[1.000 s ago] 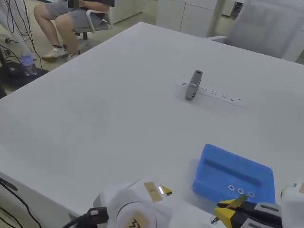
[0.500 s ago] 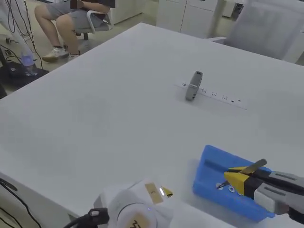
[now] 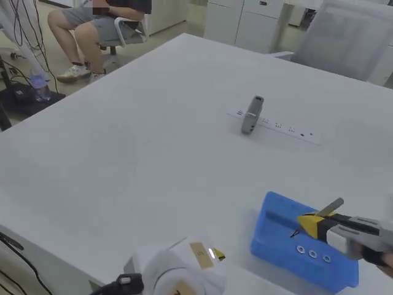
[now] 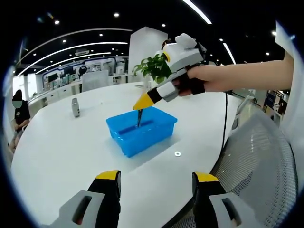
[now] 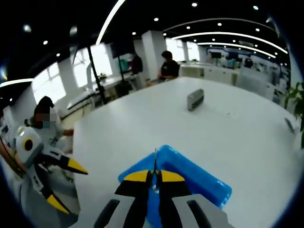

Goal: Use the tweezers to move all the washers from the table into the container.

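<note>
R gripper (image 3: 310, 224) clamped on tweezers (image 3: 295, 233), tips over blue container (image 3: 273, 215) w/ 3 washers (image 3: 312, 252); tip load unclear. L gripper (image 4: 156, 176) wide open, empty, near-left.

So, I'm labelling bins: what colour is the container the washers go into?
The container is blue, clearest in the left gripper view.

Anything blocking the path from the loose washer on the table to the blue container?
Nothing visible. The washer lies on bare table just beside the container; the tweezers point down into the container, off that path.
</note>
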A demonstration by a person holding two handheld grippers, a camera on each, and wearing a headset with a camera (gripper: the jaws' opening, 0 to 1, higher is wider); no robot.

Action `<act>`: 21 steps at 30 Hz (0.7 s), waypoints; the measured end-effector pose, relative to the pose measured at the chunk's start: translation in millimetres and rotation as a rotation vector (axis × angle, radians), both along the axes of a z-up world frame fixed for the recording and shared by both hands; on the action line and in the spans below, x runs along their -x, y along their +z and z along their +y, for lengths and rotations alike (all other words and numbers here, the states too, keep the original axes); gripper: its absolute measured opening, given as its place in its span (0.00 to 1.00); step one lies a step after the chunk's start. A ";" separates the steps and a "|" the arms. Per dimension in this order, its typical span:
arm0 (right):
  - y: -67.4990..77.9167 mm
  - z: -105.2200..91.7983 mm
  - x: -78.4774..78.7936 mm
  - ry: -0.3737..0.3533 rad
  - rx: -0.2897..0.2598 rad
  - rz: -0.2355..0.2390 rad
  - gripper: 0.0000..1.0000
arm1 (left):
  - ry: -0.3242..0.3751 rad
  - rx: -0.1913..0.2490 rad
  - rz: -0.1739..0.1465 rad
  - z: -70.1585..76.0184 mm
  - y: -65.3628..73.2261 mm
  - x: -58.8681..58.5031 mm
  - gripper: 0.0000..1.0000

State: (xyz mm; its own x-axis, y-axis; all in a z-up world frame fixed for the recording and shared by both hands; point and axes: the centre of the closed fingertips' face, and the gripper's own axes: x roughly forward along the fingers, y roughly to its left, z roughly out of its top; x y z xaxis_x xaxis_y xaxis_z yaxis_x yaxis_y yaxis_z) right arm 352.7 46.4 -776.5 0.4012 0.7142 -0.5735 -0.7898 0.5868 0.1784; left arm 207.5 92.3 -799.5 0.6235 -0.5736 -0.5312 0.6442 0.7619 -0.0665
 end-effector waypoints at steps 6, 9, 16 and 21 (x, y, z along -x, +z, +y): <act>-16.0 -0.3 -6.2 -0.032 0.003 0.052 0.03 | 0.001 0.001 0.002 0.2 -0.1 0.0 0.60; -21.7 -0.5 -9.5 -0.041 0.006 0.066 0.03 | 0.004 0.005 0.003 0.5 0.1 -0.1 0.60; -32.6 -0.6 -10.4 -0.034 0.048 0.073 0.03 | 0.000 0.004 0.008 0.1 -0.5 0.7 0.60; -35.7 -1.1 -9.7 -0.020 0.067 0.064 0.03 | 0.001 0.006 0.010 0.0 -1.2 0.5 0.60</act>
